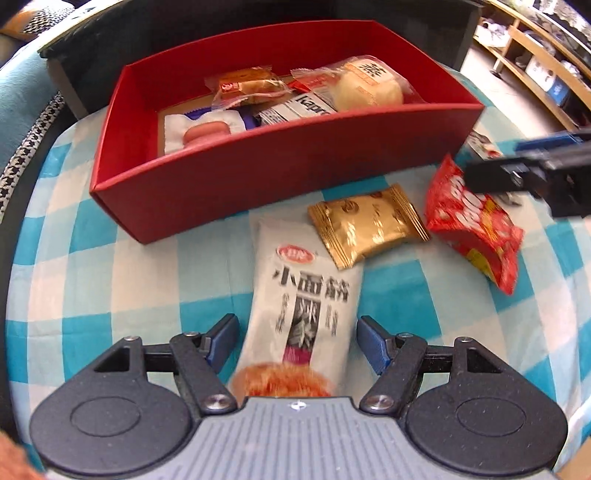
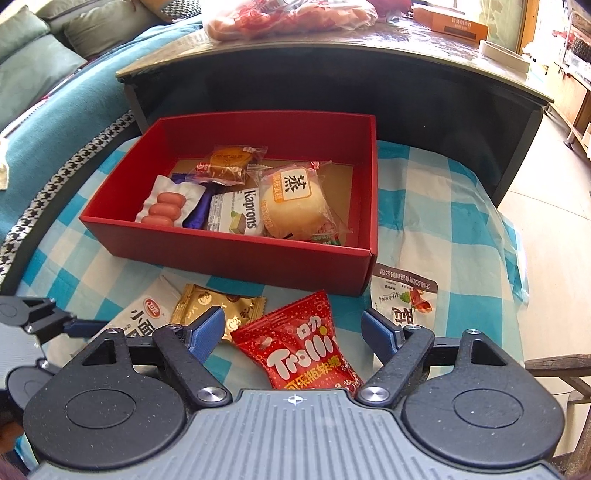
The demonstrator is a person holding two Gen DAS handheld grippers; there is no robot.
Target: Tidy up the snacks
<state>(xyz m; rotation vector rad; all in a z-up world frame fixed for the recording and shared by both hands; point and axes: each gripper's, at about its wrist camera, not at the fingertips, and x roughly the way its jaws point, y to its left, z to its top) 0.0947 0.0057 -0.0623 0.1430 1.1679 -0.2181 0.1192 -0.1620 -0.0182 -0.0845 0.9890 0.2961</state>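
Observation:
A red box stands on the blue-checked cloth and holds several wrapped snacks, among them a round bun. In front of it lie a white packet, a gold packet and a red Trolli bag. My left gripper is open low over the white packet, whose near end lies between the fingers without touching the pads. My right gripper is open astride the Trolli bag, with gaps on both sides.
A white-and-brown packet lies right of the box's near corner. A dark low table rises right behind the box, bearing an orange carton and a bag. A teal sofa is at the left, wooden shelves at the right.

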